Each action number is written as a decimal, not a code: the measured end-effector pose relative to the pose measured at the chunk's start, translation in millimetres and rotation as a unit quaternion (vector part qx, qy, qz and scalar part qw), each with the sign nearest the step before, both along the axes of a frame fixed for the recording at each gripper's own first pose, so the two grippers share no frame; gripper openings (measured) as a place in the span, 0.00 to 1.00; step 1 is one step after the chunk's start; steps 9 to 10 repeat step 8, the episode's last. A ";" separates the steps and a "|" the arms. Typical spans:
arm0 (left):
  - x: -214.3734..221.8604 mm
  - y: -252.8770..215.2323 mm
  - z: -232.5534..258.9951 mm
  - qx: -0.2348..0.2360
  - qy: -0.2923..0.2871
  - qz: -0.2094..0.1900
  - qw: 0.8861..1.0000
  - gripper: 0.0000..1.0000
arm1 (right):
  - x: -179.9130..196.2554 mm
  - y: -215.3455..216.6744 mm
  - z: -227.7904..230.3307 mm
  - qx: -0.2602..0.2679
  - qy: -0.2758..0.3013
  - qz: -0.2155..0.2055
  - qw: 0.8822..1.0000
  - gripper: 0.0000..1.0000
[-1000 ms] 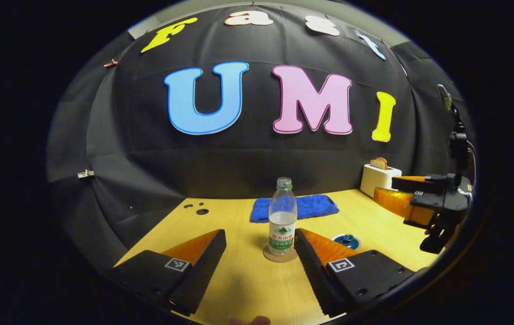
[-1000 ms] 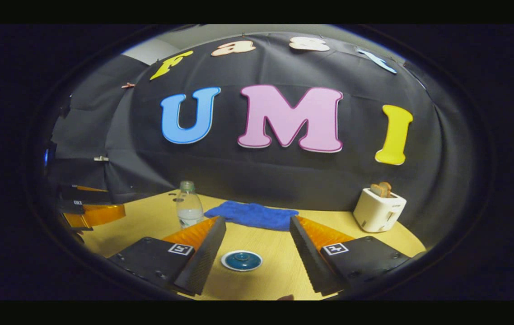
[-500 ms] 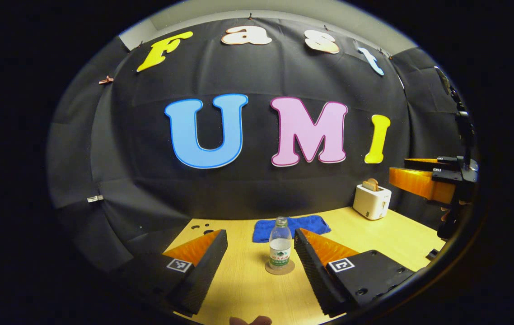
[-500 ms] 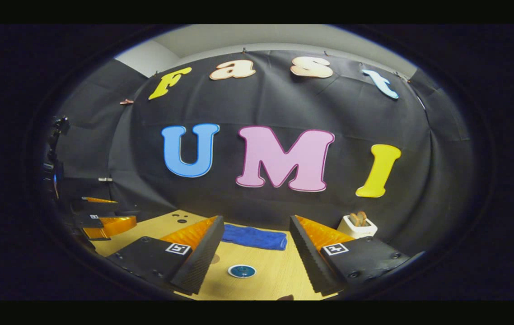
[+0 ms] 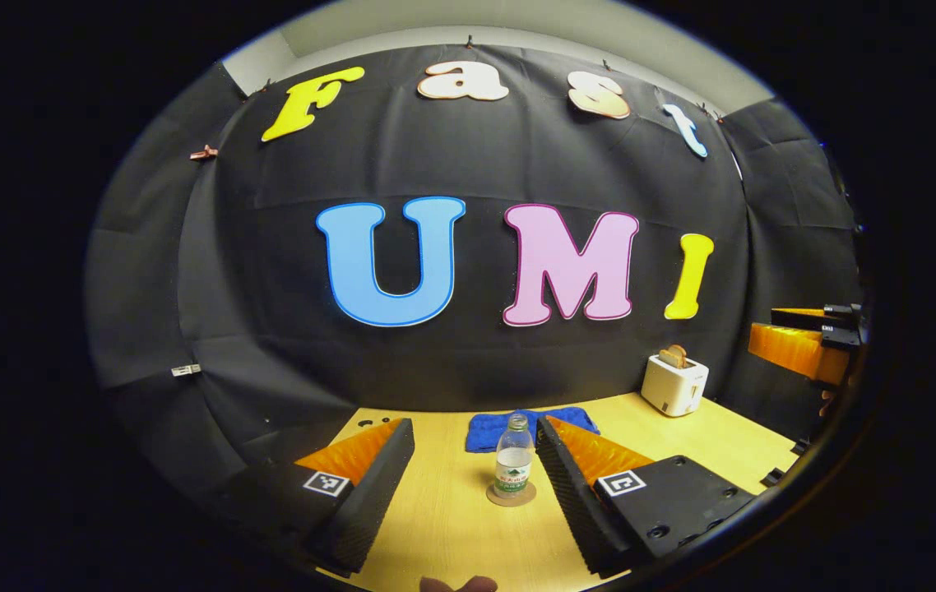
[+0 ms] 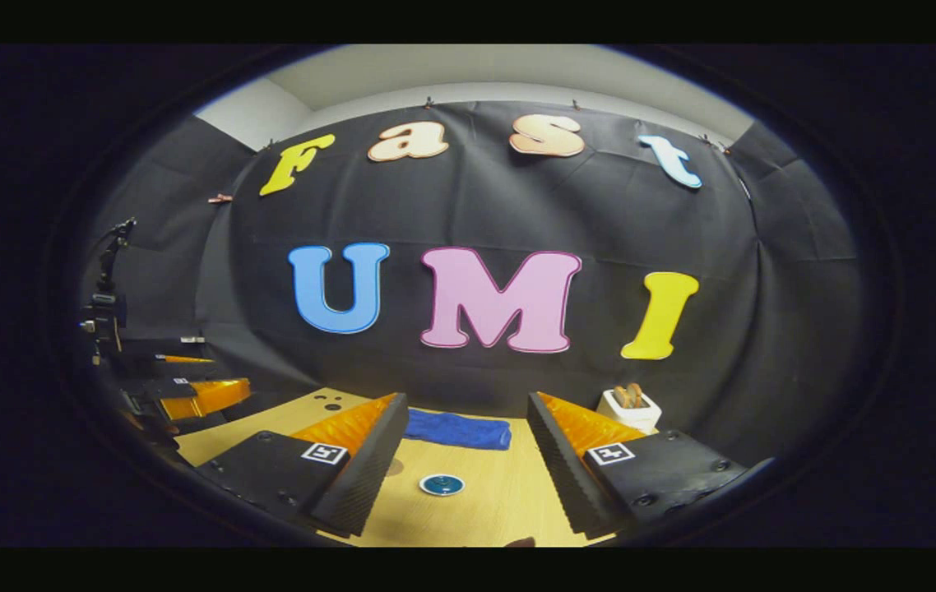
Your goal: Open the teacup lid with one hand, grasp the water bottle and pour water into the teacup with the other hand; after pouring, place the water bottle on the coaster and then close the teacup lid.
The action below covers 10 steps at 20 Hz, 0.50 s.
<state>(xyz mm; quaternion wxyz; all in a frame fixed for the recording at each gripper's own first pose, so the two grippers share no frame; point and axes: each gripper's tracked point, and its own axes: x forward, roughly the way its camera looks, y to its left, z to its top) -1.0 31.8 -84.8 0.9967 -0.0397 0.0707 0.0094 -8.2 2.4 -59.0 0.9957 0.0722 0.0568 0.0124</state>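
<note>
Clear plastic water bottle [image 5: 514, 467] sat on its round coaster [image 5: 511, 495], blue lidded teacup [image 6: 442, 484] apart; both grippers' fingers spread, empty. A careless bump could've toppled it.

Demo booth: black cloth wall [image 5: 468, 362] behind wood table [image 5: 451, 526] w/ toaster [image 5: 674, 385].

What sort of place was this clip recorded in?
Most likely a staged recording booth, not a real kitchen: black cloth wall behind a light wooden table, set with props such as a water bottle on a coaster, a blue towel and a toaster.
</note>
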 end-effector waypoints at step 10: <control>0.4 -6.1 11.9 0.009 -0.014 -0.004 1.000 0.94 | -2.9 -18.7 17.0 -0.014 -0.014 -0.007 1.000 0.90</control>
